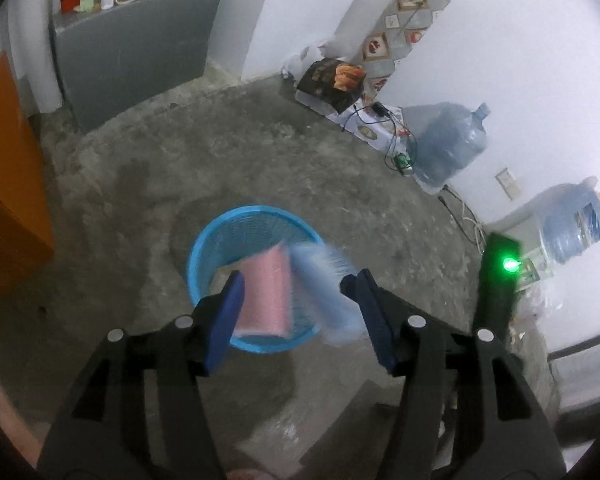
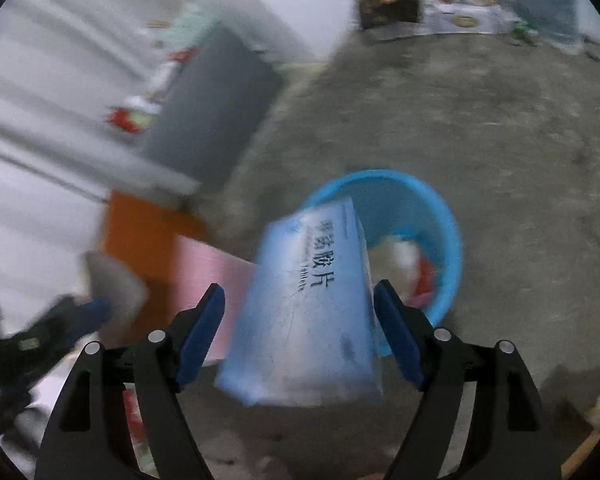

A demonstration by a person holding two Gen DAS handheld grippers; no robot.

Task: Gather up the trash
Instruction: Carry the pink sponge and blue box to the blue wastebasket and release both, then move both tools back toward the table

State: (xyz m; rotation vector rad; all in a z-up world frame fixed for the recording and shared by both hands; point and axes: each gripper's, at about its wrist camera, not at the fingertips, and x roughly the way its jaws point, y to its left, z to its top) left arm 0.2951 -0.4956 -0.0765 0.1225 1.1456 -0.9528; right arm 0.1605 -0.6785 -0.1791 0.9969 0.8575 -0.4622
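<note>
A round blue plastic basket [image 1: 256, 212] stands on the concrete floor and holds some trash. My left gripper [image 1: 296, 304] is above it and open. A pink box [image 1: 266, 292] lies loose between the jaws, beside the left pad and well apart from the right one. My right gripper [image 2: 300, 320] is above the basket's [image 2: 448, 240] near rim, with a light blue printed box [image 2: 316, 300] between its jaws. A gap shows beside its left pad, so it is open. The pink box [image 2: 212, 276] appears behind it. The blue box [image 1: 328, 280] is a blur in the left wrist view.
A grey cabinet [image 1: 132, 48] and an orange cabinet [image 1: 8, 184] stand to the left. Along the white wall are printed boxes [image 1: 332, 80], cables [image 1: 396, 148] and two water jugs [image 1: 448, 144]. A black device with a green light [image 1: 500, 280] is at the right.
</note>
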